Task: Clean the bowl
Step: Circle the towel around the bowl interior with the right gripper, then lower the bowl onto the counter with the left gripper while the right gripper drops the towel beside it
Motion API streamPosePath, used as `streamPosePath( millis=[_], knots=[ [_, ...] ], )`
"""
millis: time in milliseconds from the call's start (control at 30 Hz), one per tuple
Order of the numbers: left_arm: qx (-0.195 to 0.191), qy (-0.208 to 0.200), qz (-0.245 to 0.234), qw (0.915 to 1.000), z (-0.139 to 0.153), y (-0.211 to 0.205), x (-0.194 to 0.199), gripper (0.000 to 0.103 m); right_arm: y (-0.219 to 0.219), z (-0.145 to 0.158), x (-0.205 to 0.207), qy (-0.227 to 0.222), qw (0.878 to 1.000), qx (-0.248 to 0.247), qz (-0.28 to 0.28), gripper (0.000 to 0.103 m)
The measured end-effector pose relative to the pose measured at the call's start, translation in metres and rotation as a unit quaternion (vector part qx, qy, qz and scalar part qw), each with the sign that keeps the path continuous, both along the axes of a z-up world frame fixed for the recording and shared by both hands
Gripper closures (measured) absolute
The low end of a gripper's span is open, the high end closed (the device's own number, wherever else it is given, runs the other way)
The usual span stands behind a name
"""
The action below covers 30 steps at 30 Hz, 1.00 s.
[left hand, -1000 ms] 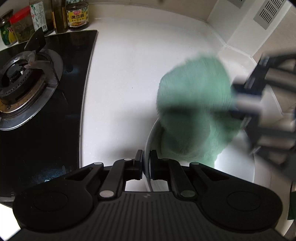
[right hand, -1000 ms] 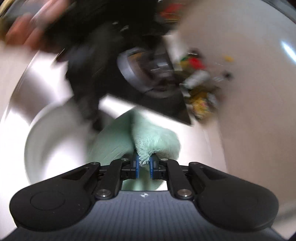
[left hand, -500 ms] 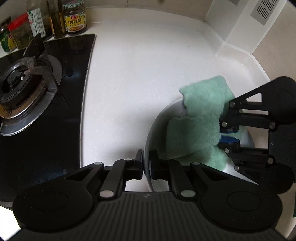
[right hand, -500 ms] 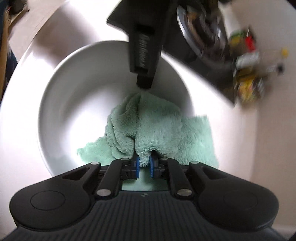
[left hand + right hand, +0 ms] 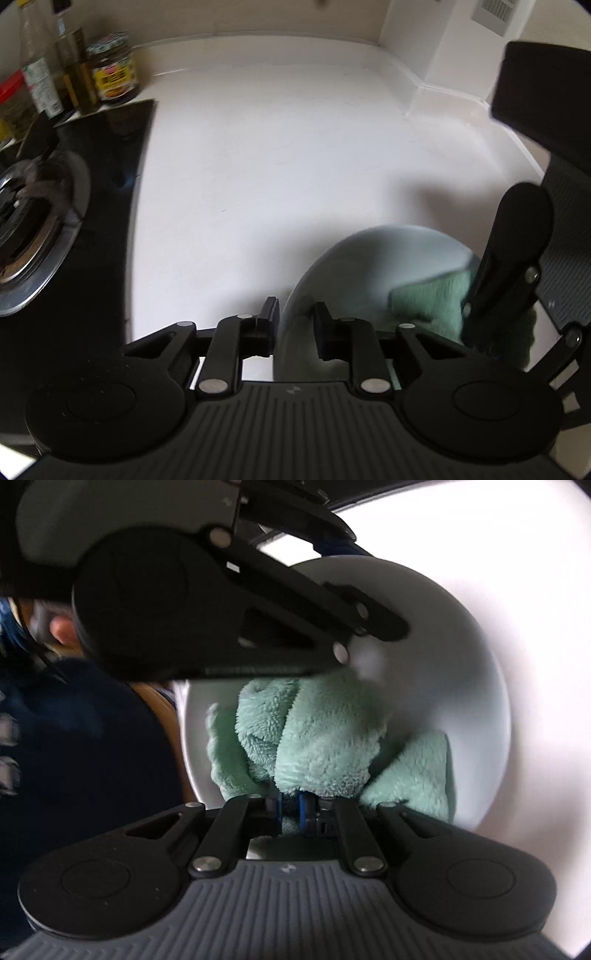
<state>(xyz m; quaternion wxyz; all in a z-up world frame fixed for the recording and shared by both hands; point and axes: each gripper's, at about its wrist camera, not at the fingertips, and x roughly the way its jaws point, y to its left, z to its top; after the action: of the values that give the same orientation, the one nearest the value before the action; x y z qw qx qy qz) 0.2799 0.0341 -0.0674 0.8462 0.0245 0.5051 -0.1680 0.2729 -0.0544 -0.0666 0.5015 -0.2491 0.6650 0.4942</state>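
A white bowl (image 5: pixel 354 266) sits on the white counter at the lower right of the left wrist view, tilted. My left gripper (image 5: pixel 294 330) is shut on the bowl's near rim, one finger outside and one inside. A green fluffy cloth (image 5: pixel 428 299) lies inside the bowl. In the right wrist view the bowl (image 5: pixel 461 672) fills the middle and my right gripper (image 5: pixel 291 806) is shut on the green cloth (image 5: pixel 325 738), pressing it against the bowl's inside. The left gripper's black body (image 5: pixel 207 605) crosses the top of that view.
A black gas hob with a burner (image 5: pixel 33 229) lies at the left. Sauce jars and bottles (image 5: pixel 110 68) stand at the back left corner. The white counter (image 5: pixel 277 147) runs to a tiled wall and a corner ledge (image 5: pixel 450 99) at the right.
The left gripper has tilted the bowl up. The right gripper has swung round with the cloth, deeper and lower in the bowl, so less cloth shows in the left view.
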Motion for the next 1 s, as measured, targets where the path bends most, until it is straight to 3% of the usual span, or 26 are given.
streamPosePath(
  millis=[167,300,367,467,600,700,800,1000],
  knots=[
    [0.001,-0.002,-0.004,1.0,-0.001,-0.002,0.008,0.072,-0.033,0.034,-0.003,0.021,0.99,0.128,-0.058,0.095],
    [0.017,-0.01,0.014,0.9997,-0.001,0.0,0.017,0.08,-0.068,0.075,-0.018,0.002,0.964,0.241,-0.11,0.096],
    [0.014,-0.004,0.018,0.9997,-0.001,0.003,0.021,0.084,-0.085,0.098,-0.025,-0.046,0.945,0.283,-0.157,0.096],
    [0.01,0.003,0.018,0.9998,0.001,0.005,0.022,0.084,-0.121,0.131,-0.047,-0.159,0.891,0.327,-0.272,0.096],
    [0.017,0.005,0.015,0.9997,0.002,0.003,0.021,0.085,-0.133,0.168,-0.067,-0.289,0.838,0.329,-0.326,0.096],
    [0.026,0.007,0.013,0.9996,0.002,0.001,0.018,0.086,-0.135,0.191,-0.087,-0.375,0.811,0.291,-0.343,0.096],
    [0.032,0.009,0.013,0.9994,0.003,0.0,0.015,0.087,-0.135,0.204,-0.098,-0.431,0.791,0.232,-0.366,0.096],
    [0.048,-0.002,0.009,0.9988,0.01,-0.002,0.005,0.091,-0.134,0.196,-0.111,-0.472,0.773,0.155,-0.394,0.096]
  ],
)
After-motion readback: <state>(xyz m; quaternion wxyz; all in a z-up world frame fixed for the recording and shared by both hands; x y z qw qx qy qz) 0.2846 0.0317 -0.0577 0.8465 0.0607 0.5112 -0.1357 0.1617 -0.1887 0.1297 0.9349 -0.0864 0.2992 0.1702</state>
